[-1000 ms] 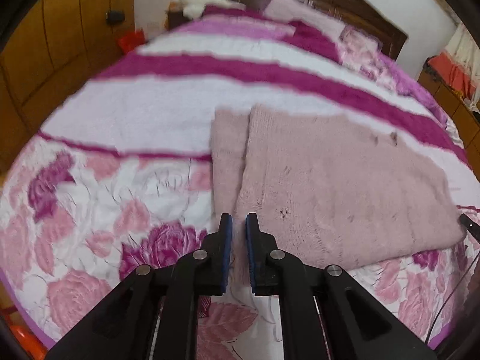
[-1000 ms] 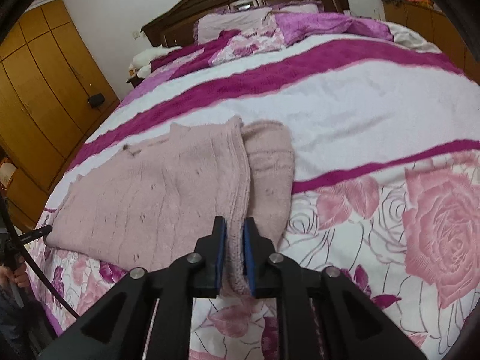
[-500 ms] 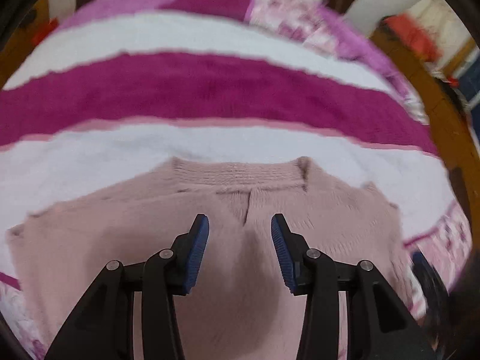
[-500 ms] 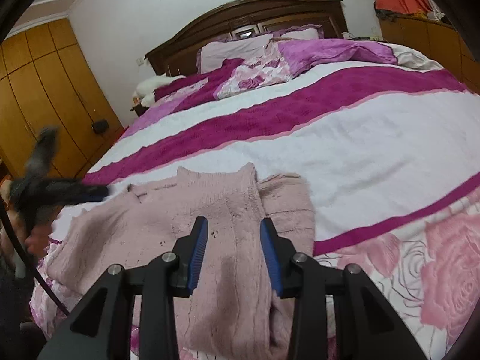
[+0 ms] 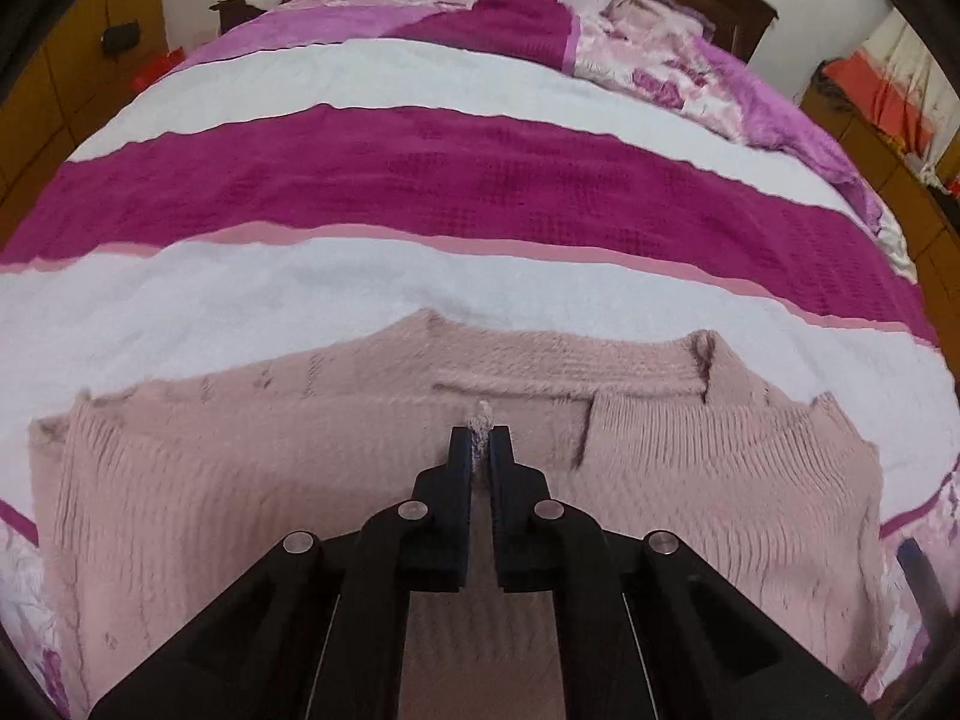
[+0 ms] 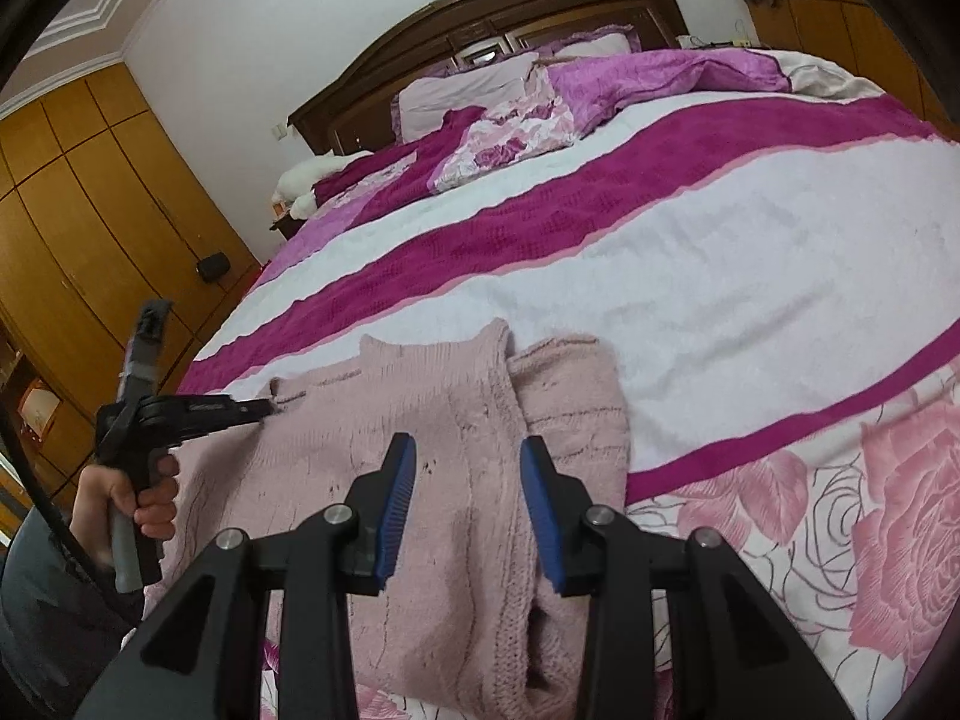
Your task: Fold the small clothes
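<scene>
Pinching a tuft of the pink sweater [image 5: 336, 516] at frame centre, the left gripper [image 5: 480, 441] was clamped; the right gripper [image 6: 467, 462] hung with jaws apart above it.

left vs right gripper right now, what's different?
Left gripper: shut, a pinch of the pink sweater between its fingers, just below the collar. Right gripper: open, its jaws have just been opening, nothing clamped; it hangs over the sweater's folded side. Blue pads show plainly on the right, hardly on the left. Shared: both black two-finger units aimed down at that sweater on the bed.
</scene>
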